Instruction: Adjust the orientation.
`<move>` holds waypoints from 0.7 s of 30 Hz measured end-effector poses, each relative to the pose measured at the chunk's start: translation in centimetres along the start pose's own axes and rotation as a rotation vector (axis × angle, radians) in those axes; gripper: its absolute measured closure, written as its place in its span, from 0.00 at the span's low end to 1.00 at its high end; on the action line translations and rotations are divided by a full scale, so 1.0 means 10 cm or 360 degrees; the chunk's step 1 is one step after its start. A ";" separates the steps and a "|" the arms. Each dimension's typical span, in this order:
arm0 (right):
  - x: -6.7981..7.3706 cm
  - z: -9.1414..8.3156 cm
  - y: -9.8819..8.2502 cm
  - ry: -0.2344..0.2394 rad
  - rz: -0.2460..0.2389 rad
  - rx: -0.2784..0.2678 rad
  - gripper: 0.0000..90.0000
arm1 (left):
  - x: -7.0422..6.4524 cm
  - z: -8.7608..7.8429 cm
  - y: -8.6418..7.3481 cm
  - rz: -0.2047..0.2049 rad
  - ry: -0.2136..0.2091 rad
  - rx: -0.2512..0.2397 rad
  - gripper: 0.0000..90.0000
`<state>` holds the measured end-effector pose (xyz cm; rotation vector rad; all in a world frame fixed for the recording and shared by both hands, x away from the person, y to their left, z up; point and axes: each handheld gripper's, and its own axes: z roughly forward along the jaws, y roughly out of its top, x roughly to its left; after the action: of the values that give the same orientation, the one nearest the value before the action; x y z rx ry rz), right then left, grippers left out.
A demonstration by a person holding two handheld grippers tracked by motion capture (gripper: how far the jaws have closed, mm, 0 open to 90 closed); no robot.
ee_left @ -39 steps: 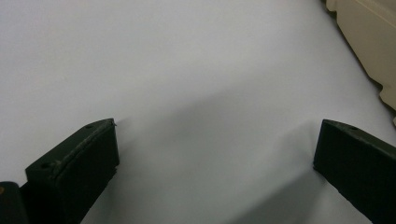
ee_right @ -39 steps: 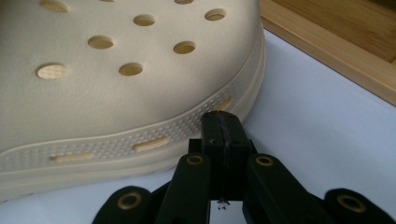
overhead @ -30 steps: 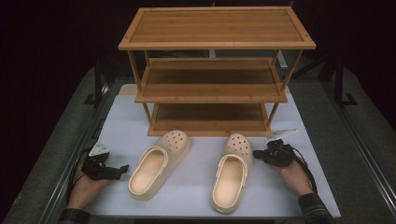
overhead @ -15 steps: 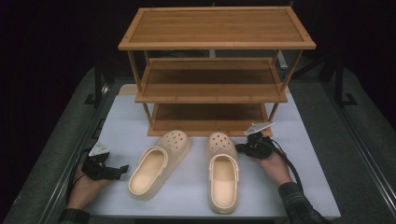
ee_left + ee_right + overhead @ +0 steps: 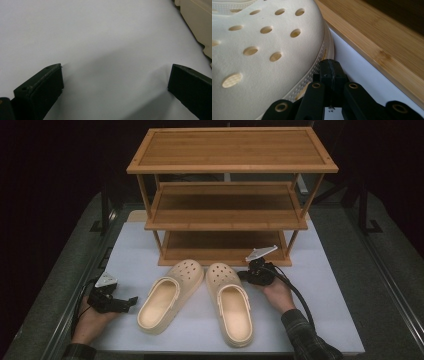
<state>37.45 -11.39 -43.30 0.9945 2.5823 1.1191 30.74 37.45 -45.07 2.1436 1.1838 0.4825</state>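
Note:
Two cream clogs lie side by side on the white mat [image 5: 330, 320], toes toward the rack. My right gripper [image 5: 248, 275] is shut with nothing between its jaws, and its closed tip [image 5: 329, 68] presses against the dotted sole rim at the toe of the right clog [image 5: 231, 304] [image 5: 262, 50]. The left clog [image 5: 167, 296] lies angled, its toe close to the right clog's toe. My left gripper [image 5: 129, 301] rests open on the mat to the left of that clog, apart from it. In the left gripper view its jaws [image 5: 115, 72] stand wide over bare mat, with the clog's edge [image 5: 197, 17] at the upper right.
A three-tier bamboo shoe rack [image 5: 225, 215] stands at the back of the mat, its shelves bare. Its bottom board [image 5: 382, 45] runs close by my right gripper. Dark table borders flank the mat on both sides.
The right gripper has moved left along the rack front, and the right clog has slid left with it until it lies next to the left clog. The left gripper has stayed put.

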 end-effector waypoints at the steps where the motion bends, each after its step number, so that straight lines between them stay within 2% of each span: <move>1: 0.01 0.01 0.01 -0.0003 0.0002 0.0000 1.00 | 0.00 0.00 0.00 -0.0001 0.0000 0.0000 0.00; 6: 0.00 -0.02 -0.01 -0.0019 0.0018 -0.0009 0.96 | 0.00 0.00 0.00 -0.0001 0.0000 -0.0001 0.00; 11: -0.05 -0.17 -0.04 -0.0048 0.0056 -0.0052 0.94 | 0.00 0.00 0.00 0.0000 0.0000 -0.0002 0.00; 13: -0.05 -0.25 -0.09 -0.0058 0.0073 -0.0094 0.91 | 0.00 0.00 0.00 0.0000 0.0000 -0.0002 0.00; 17: -0.07 -0.38 -0.22 -0.0081 0.0070 -0.0070 0.86 | 0.00 0.00 0.00 0.0000 0.0000 -0.0002 0.00; 19: -0.08 -0.46 -0.29 -0.0100 0.0106 -0.0088 0.79 | 0.00 0.00 0.00 0.0000 0.0000 -0.0002 0.00; 21: -0.08 -0.54 -0.34 -0.0119 0.0123 -0.0085 0.77 | 0.00 0.00 0.00 0.0001 0.0001 -0.0003 0.00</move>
<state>34.22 -16.77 -41.98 1.1107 2.4619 1.1401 30.72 37.44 -45.08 2.1425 1.1831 0.4841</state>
